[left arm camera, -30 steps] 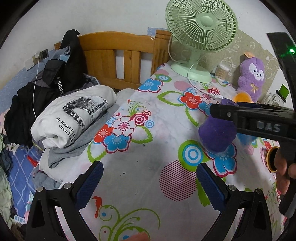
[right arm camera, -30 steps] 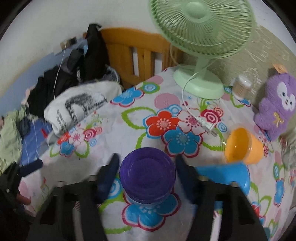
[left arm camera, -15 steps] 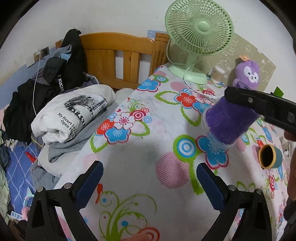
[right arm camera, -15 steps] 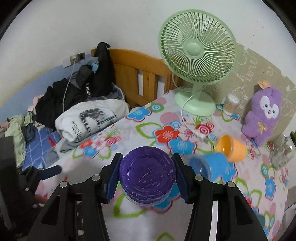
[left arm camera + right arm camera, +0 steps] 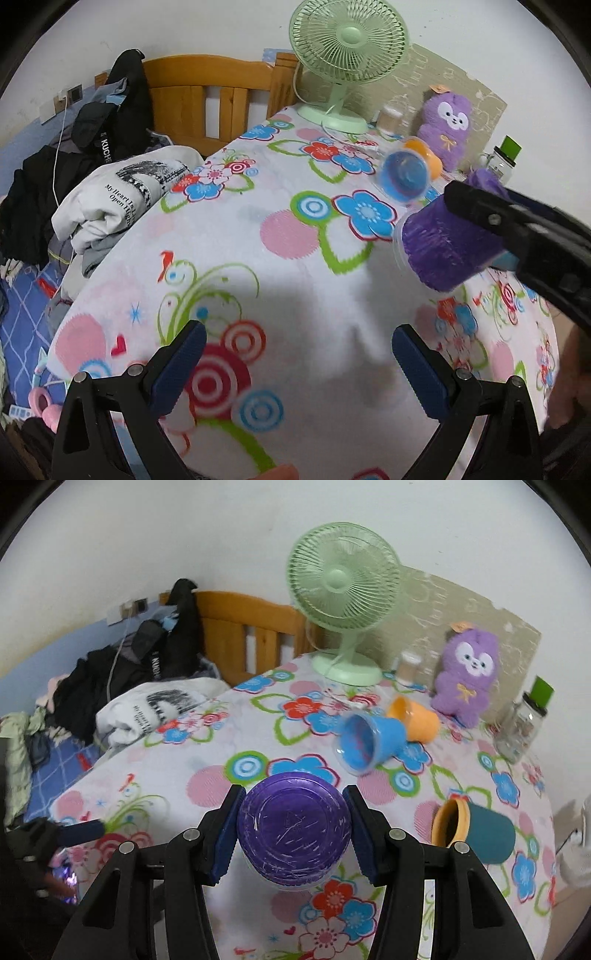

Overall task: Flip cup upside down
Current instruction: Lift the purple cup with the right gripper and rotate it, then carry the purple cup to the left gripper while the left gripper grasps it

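Change: purple cup (image 5: 293,829) has risen off the cloth since 1 s ago and now tilts, base toward the right camera; the flip looks underway.
Right gripper (image 5: 291,834): clamped on cup.
Left gripper (image 5: 295,365): spread wide, holding nothing.
Surface: floral tablecloth (image 5: 288,280); blue cup (image 5: 364,740), orange cup (image 5: 415,718) on their sides.
Room: fan (image 5: 341,609), bed behind.

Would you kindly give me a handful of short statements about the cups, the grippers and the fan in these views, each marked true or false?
1. The right gripper is clamped on the purple cup. True.
2. The left gripper holds a cup. False: it is open and empty.
3. The blue cup stands upright. False: it lies on its side.
4. The orange cup lies beside the blue cup. True.
5. The green fan lies toppled. False: it stands upright.
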A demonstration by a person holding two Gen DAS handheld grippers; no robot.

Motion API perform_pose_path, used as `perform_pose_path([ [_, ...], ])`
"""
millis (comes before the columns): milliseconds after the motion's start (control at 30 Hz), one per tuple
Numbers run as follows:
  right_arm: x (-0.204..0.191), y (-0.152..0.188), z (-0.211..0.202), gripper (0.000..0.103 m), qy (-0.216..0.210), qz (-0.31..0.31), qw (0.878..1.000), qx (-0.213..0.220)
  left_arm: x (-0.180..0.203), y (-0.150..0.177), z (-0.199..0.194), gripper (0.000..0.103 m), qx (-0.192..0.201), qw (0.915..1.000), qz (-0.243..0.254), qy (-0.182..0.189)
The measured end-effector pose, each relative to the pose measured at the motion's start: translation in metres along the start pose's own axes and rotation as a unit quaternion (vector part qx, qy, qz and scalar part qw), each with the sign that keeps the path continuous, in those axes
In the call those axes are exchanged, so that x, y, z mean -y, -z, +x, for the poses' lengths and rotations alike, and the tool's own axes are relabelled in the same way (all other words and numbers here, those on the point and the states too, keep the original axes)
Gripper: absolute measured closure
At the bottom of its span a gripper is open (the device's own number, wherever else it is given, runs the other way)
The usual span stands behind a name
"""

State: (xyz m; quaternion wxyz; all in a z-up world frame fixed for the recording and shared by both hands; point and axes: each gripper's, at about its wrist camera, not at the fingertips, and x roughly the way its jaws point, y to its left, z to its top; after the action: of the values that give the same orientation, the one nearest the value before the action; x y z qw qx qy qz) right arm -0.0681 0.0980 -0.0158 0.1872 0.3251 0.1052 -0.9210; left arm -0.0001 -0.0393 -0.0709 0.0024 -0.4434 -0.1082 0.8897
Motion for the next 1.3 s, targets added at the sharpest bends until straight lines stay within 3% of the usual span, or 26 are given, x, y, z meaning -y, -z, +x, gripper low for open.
perform_pose_path([
  [133, 0.017, 0.027, 0.017, 0.046, -0.006, 0.047, 0.999, -0.011, 0.003, 0.006, -0.011, 0.001, 0.006, 1.0, 0.0, -0.002],
  [300, 0.026, 0.061, -0.016, 0.046, -0.02, 0.08, 0.996, 0.02, 0.003, 0.009, -0.02, 0.001, 0.017, 0.9998, 0.004, -0.009],
  [533, 0.027, 0.107, -0.043, 0.046, -0.012, 0.105, 0.994, -0.013, 0.007, 0.011, -0.018, 0.001, 0.013, 0.9999, 0.009, -0.004],
  [800, 0.012, 0.101, -0.052, 0.046, -0.013, 0.121, 0.992, 0.015, 0.025, 0.012, -0.028, 0.001, 0.02, 0.9995, 0.023, 0.007],
  [933, -0.007, 0.096, -0.053, 0.046, -0.016, 0.103, 0.994, 0.027, 0.028, 0.013, -0.048, 0.001, 0.046, 0.9985, 0.029, 0.004],
  [1067, -0.024, 0.101, -0.057, 0.046, -0.008, 0.082, 0.996, 0.03, 0.028, 0.018, -0.048, 0.001, 0.041, 0.9987, 0.031, -0.004],
  [1300, -0.008, 0.108, -0.059, 0.046, 0.027, 0.104, 0.994, 0.027, 0.028, 0.029, -0.047, 0.001, 0.033, 0.9989, 0.032, -0.006],
])
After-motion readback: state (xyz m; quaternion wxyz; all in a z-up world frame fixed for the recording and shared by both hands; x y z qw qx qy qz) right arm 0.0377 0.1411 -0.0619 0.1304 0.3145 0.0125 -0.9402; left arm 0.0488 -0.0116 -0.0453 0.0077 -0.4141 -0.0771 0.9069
